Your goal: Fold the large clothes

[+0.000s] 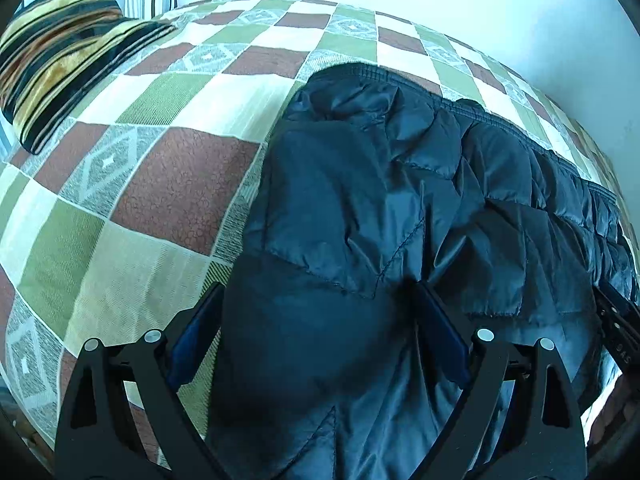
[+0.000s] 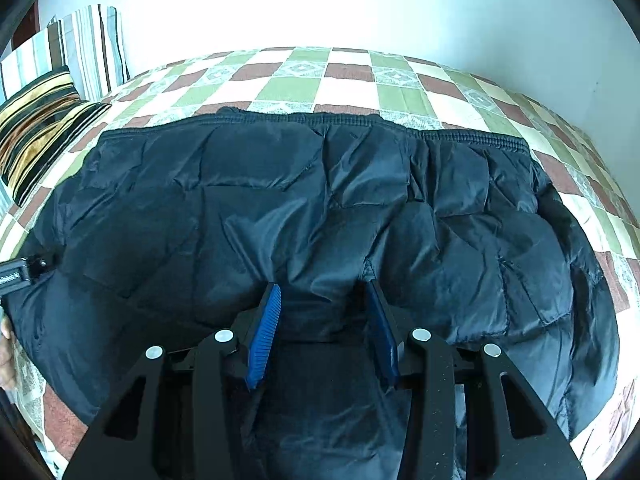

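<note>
A dark navy quilted jacket (image 2: 304, 200) lies spread across a bed, its ribbed hem along the far side. My right gripper (image 2: 322, 286) is at the jacket's near edge, and a gathered fold of fabric is pinched between its blue pads (image 2: 264, 332). My left gripper (image 1: 316, 292) holds the jacket (image 1: 380, 184) at its left end; thick padded fabric fills the whole gap between its jaws and bulges toward the camera. The left gripper's body (image 2: 20, 270) shows at the left edge of the right wrist view.
A checked bedspread (image 1: 168, 184) in green, brown and cream covers the bed. A striped gold-and-black pillow (image 1: 60, 64) lies at the far left, a pale striped one (image 2: 92, 48) leans on the white wall behind. A person's hand (image 2: 6, 344) shows at the left edge.
</note>
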Demonstrator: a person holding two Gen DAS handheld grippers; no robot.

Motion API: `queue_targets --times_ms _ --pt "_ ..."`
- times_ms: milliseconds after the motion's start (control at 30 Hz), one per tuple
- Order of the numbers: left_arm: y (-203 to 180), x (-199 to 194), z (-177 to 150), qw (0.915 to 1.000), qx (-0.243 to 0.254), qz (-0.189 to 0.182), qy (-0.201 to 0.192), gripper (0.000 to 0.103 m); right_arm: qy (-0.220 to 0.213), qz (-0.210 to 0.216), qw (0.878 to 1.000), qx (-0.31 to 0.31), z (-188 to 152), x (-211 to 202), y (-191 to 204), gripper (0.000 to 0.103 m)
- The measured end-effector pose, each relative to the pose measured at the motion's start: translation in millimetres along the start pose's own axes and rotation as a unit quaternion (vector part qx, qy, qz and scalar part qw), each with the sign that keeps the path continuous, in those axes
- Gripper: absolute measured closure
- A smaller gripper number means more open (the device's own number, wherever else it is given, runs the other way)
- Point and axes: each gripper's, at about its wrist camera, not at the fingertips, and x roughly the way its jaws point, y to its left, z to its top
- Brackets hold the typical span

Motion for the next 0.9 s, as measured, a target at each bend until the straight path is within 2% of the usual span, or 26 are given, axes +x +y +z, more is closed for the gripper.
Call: queue_targets --times_ms 133,367,433,533,633,767,833,867,900 --pt "1 5 0 0.9999 0.008 -0.003 0.006 0.010 0.006 -0.001 1.000 -0.001 -3 7 1 0.057" --pt "6 14 5 0.9995 0.000 -0.002 0.031 0.002 0.008 -0.005 1.000 -0.003 -6 12 3 0.057" --pt "7 8 6 0.9995 0.000 0.011 0.029 0.002 0.006 -0.007 1.000 -0.006 -7 12 4 0.057" --pt "8 -2 5 0.9991 0.016 0.039 0.006 0.002 0.005 -0.006 1.000 -0.004 -7 12 4 0.057" --pt "12 11 1 0.9994 0.004 0.004 0.033 0.002 0.004 -0.008 1.000 -0.006 -8 12 5 0.057" --pt "25 30 1 0.9935 -0.056 -0.075 0.064 0.002 0.005 -0.007 1.000 -0.005 -7 12 4 0.057" --pt "23 33 3 0.9929 -0.051 -0.086 0.064 0.004 0.005 -0.007 1.000 -0.006 -8 12 4 0.057" --pt "20 33 2 0.9929 -0.043 -0.091 0.064 0.008 0.004 -0.007 1.000 -0.005 -9 12 4 0.057" --pt "16 33 3 0.9922 -0.036 -0.100 0.065 0.021 0.003 -0.008 1.000 -0.005 -8 11 4 0.057"
